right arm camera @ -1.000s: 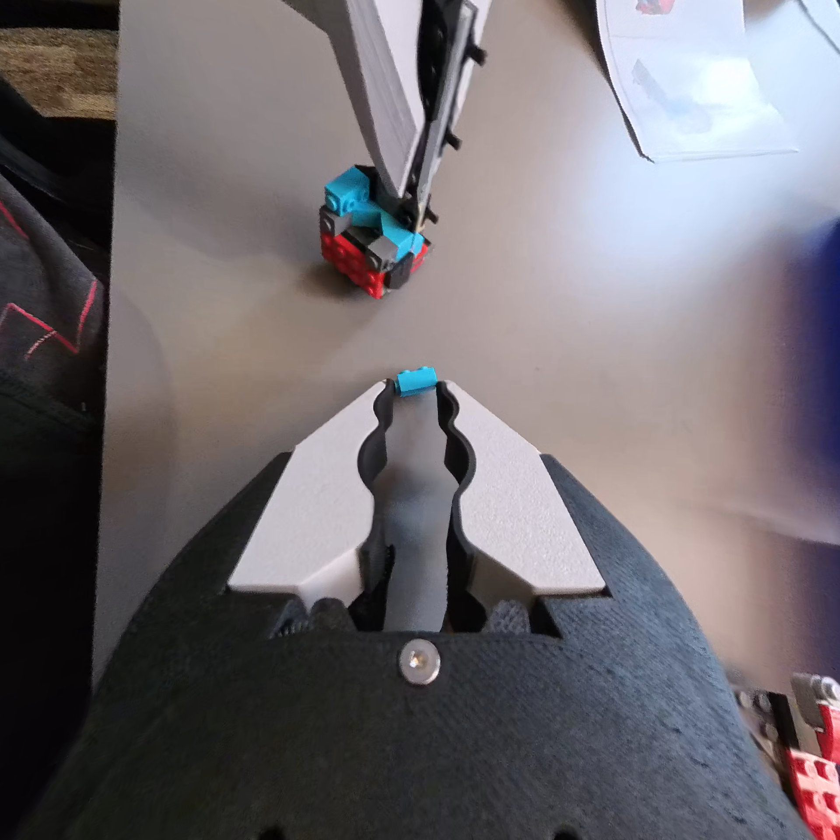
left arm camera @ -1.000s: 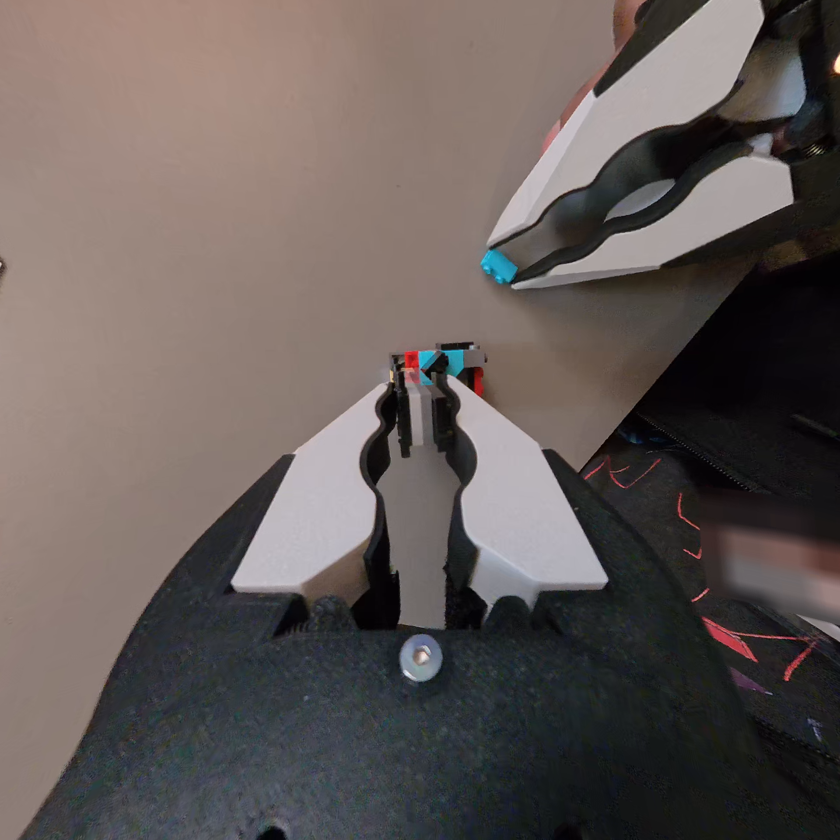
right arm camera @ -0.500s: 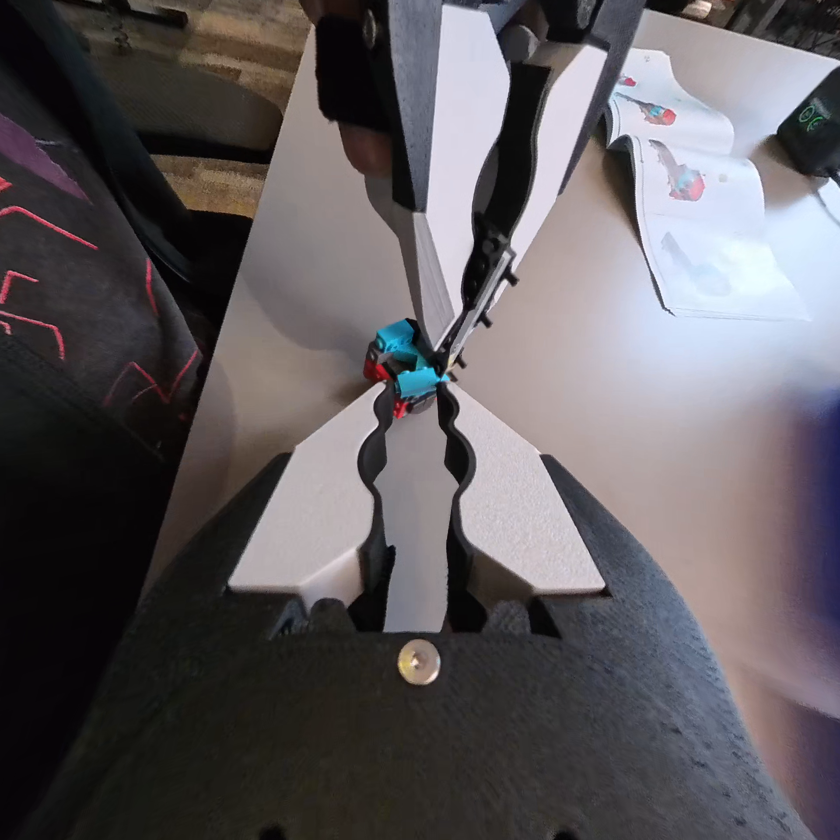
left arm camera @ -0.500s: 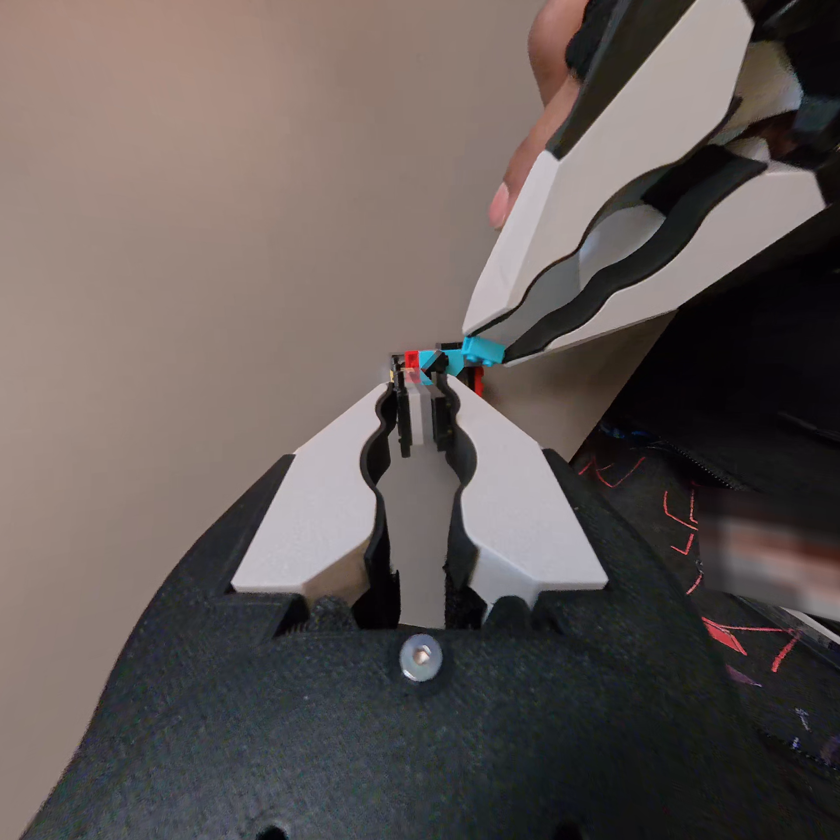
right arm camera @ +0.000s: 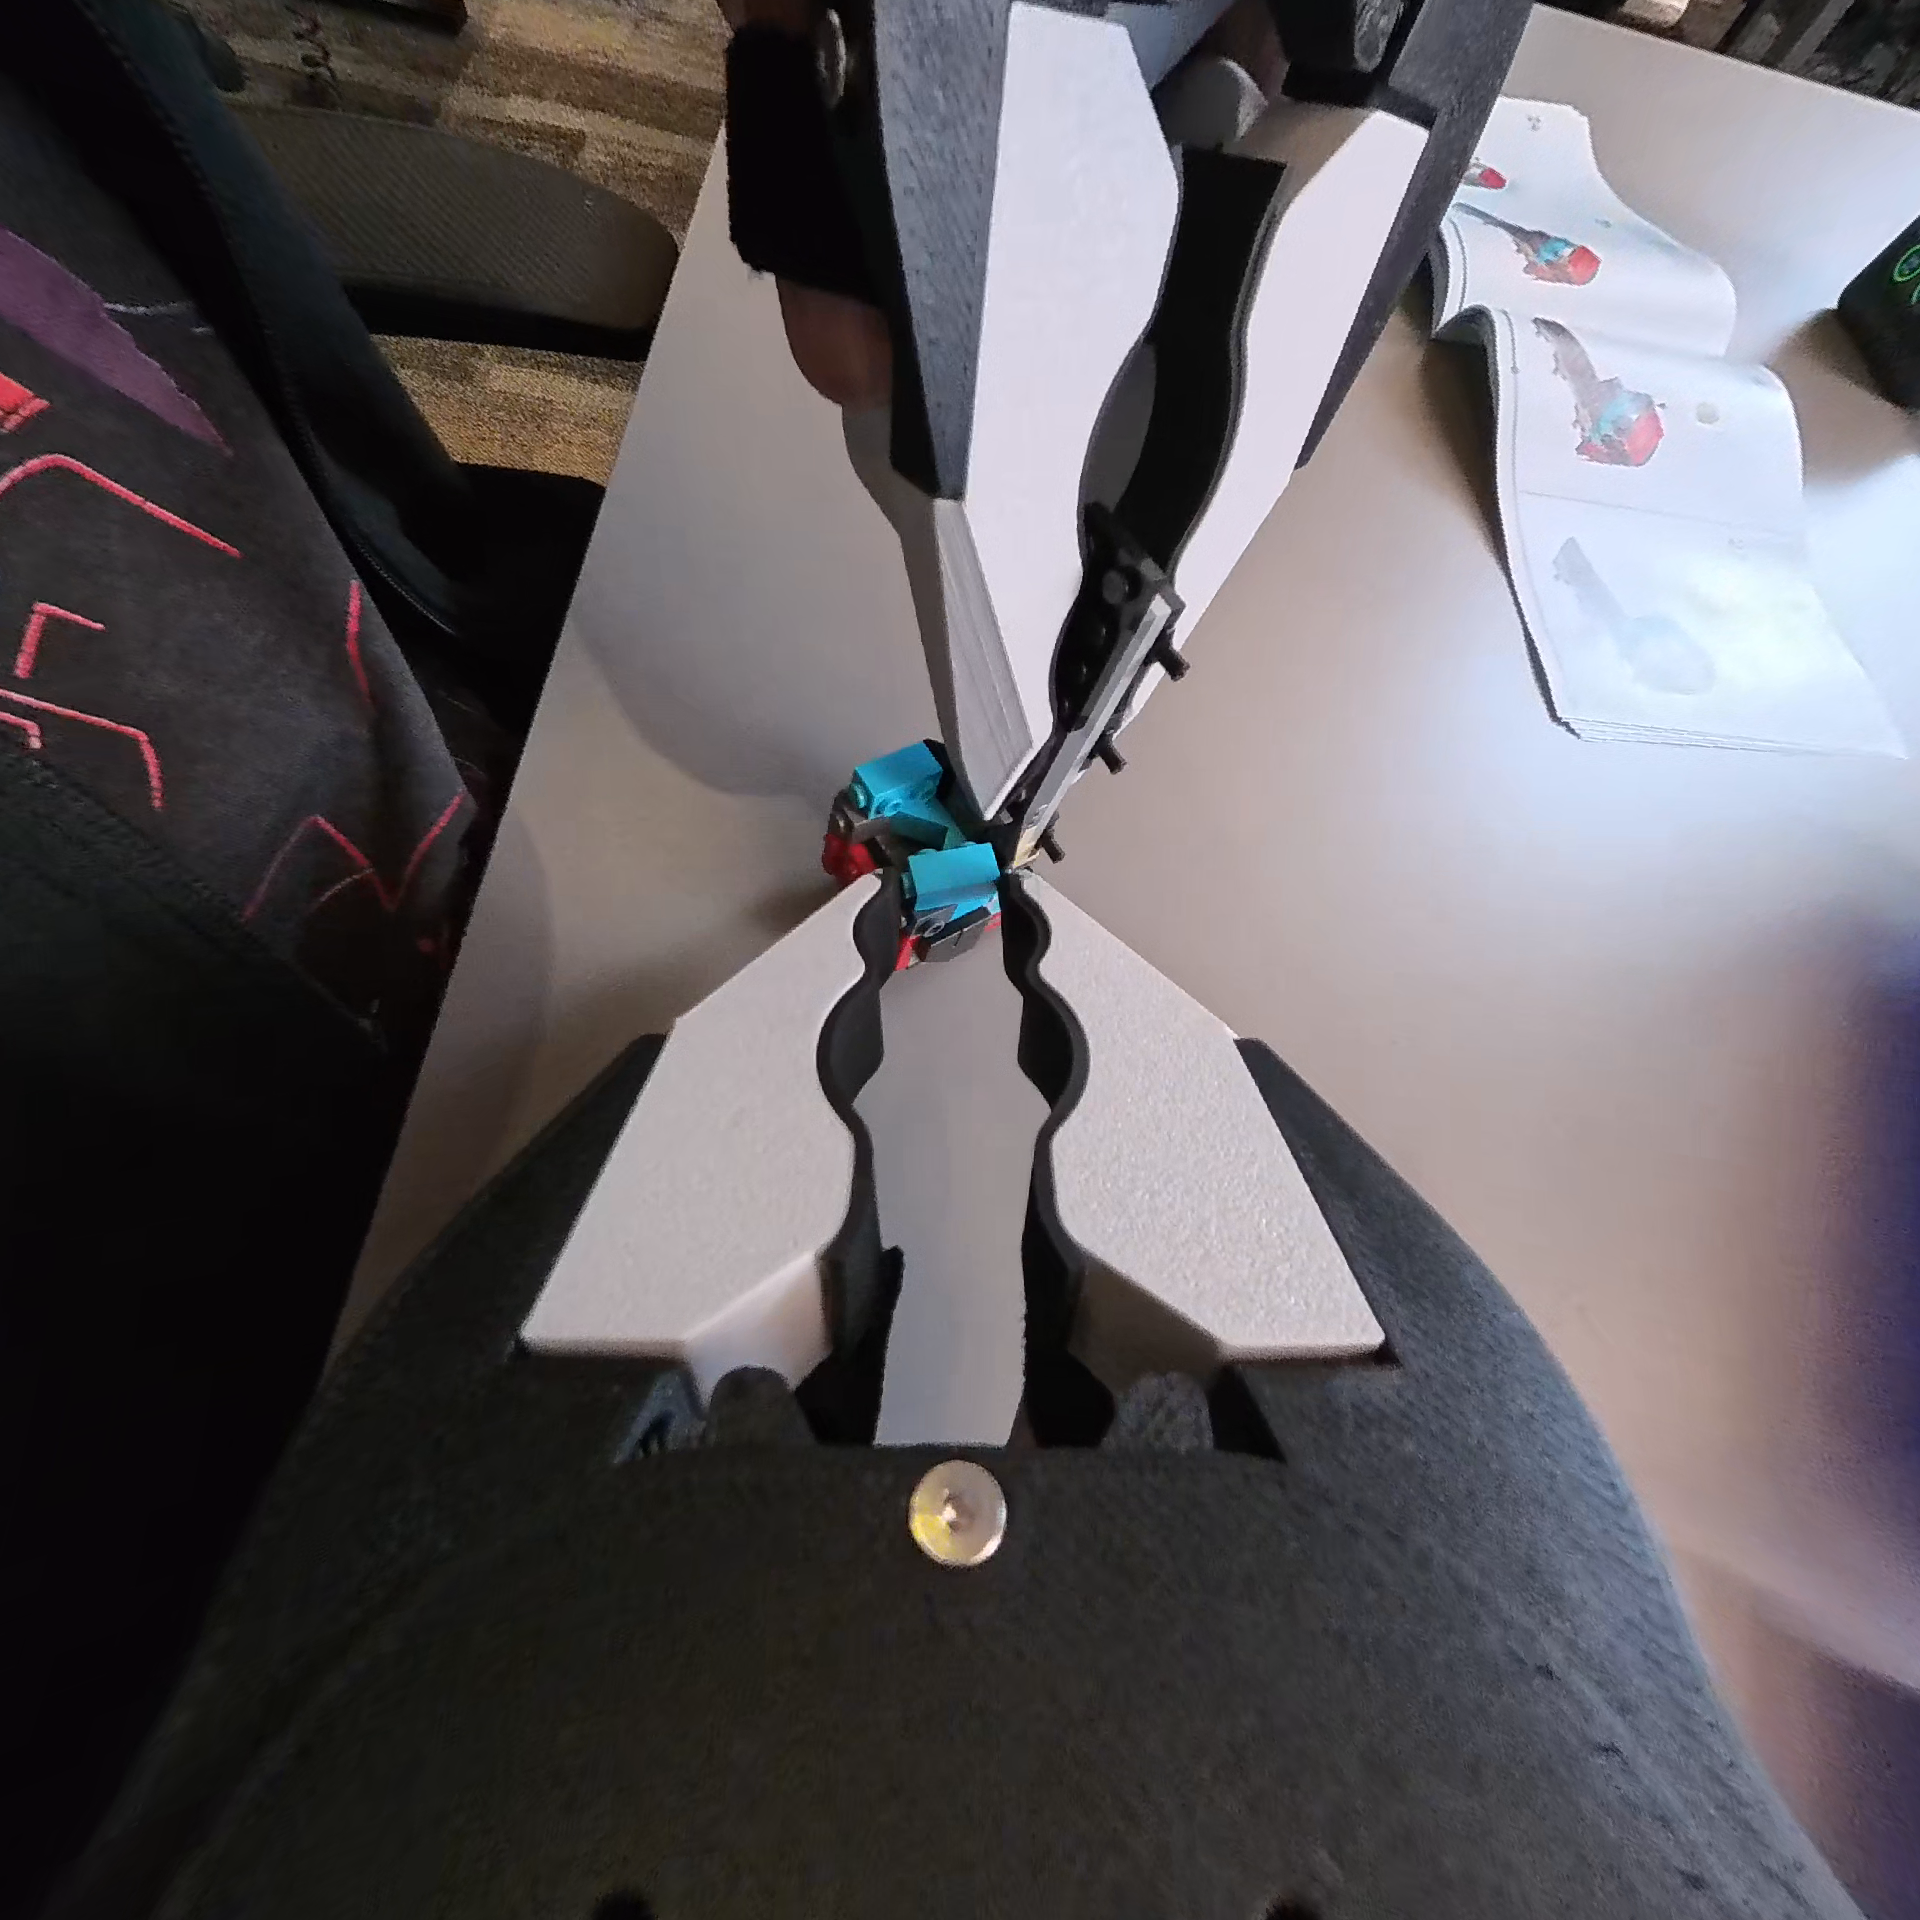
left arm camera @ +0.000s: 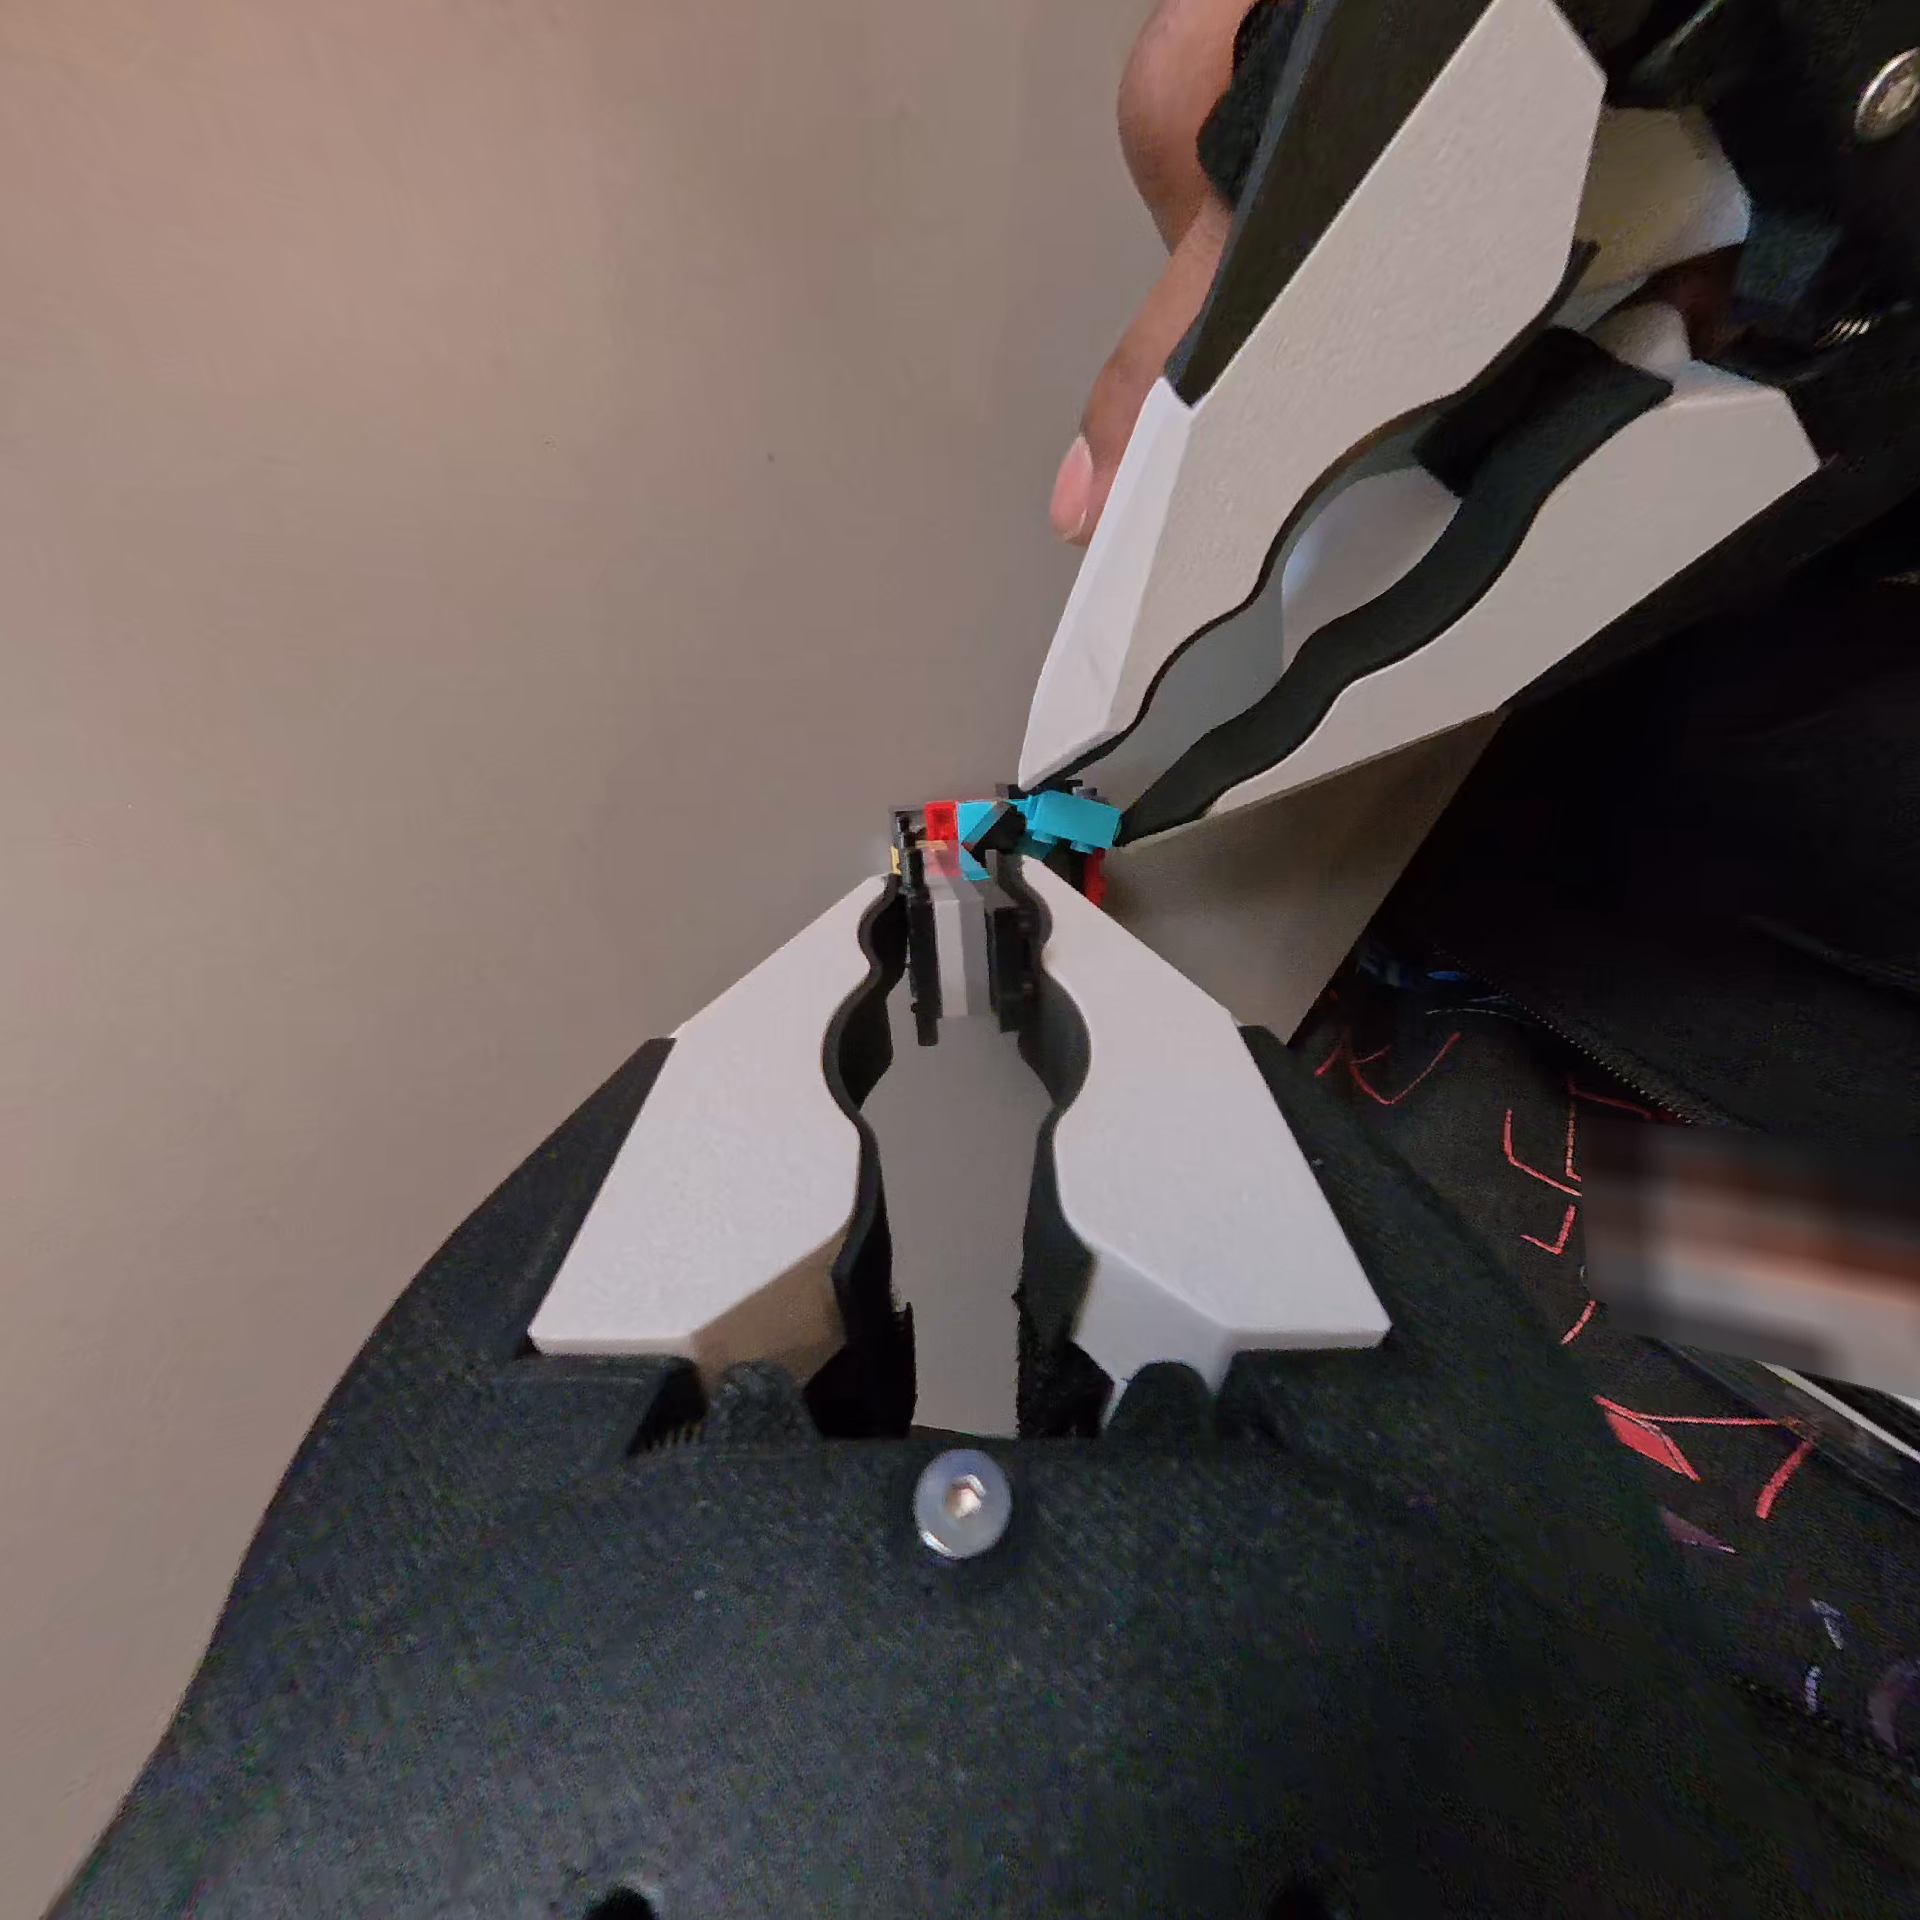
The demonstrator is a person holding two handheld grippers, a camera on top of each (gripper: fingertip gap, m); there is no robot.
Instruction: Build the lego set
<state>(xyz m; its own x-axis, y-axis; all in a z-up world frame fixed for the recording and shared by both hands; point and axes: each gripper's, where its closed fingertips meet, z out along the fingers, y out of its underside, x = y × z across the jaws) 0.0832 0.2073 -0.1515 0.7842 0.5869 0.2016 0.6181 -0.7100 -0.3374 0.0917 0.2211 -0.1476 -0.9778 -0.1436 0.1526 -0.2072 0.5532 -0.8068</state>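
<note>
your left tongs [left arm camera: 961, 894] are clamped narrow on the grey-and-black studded plate [left arm camera: 958, 956] of the small red, teal and black lego model [right arm camera: 894, 821], which sits near the counter's [right arm camera: 1351, 935] left edge. your right tongs [right arm camera: 951, 902] pinch a small glossy teal brick [right arm camera: 951, 871] between their wavy black pads, pressing it against the model's top. the fingers [right arm camera: 748, 1164] are matte white with a grainy texture. an open paper instruction booklet [right arm camera: 1662, 582] lies flat toward the counter's far right corner.
</note>
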